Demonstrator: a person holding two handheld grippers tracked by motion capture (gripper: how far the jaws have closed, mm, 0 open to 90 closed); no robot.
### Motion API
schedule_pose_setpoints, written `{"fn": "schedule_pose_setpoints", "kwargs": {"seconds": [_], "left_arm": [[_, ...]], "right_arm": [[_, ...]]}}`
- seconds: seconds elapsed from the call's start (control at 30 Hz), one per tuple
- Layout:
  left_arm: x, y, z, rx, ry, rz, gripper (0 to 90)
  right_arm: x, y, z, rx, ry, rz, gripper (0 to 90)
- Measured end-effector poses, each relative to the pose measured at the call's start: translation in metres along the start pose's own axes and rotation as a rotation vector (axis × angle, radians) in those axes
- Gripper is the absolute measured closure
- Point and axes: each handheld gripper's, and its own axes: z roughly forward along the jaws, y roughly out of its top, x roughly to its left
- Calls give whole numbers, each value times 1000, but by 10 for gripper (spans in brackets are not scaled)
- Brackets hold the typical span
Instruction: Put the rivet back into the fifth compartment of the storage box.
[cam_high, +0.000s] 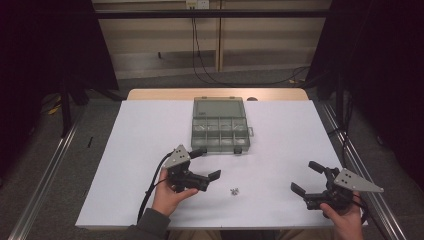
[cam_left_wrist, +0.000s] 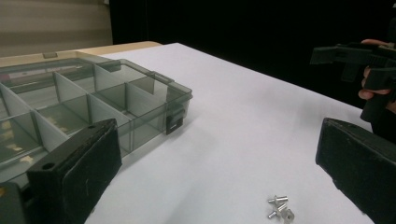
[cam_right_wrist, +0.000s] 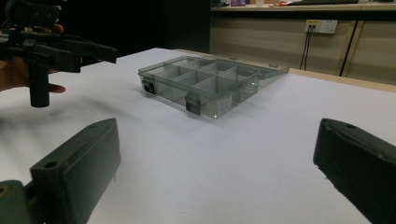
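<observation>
With both grippers, left and right, gaping empty, I judged pickup pending: next, lowering the left onto the small silver screws for the open grey compartmented plastic box.

We wear a dark grey-green sleeve with a ribbed cuff on our left arm. Each hand carries a matte black plastic claw with two thick, blocky jaws. The left claw and right claw each bear a grey three-cornered plate dotted with screws. A black cable trails from the left one.
</observation>
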Motion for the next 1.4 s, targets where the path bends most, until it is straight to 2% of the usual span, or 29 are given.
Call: {"fn": "schedule_pose_setpoints", "kwargs": {"seconds": [0.37,0.6,0.87,0.97,1.13,1.27,1.4], "left_arm": [[-9,-1,19,59,15,39,19],[-18,-2,35,136,0,103,32],[-23,-7,43,208,-5,139,94],[-26,-8,44,227,-18,147,164],[-30,-10,45,280,-45,142,335],[-33,-11,47,322,-61,118,468],[-35,-11,49,348,-73,100,548]], "right_arm": [[1,0,-1,-7,1,7,6],[1,0,0,-4,4,1,6],[-1,-1,0,2,5,5,6],[-1,-1,1,4,7,3,7],[-1,-1,1,7,6,1,7],[-1,0,1,6,9,-4,9],[-1,-1,1,7,7,-7,9]]}}
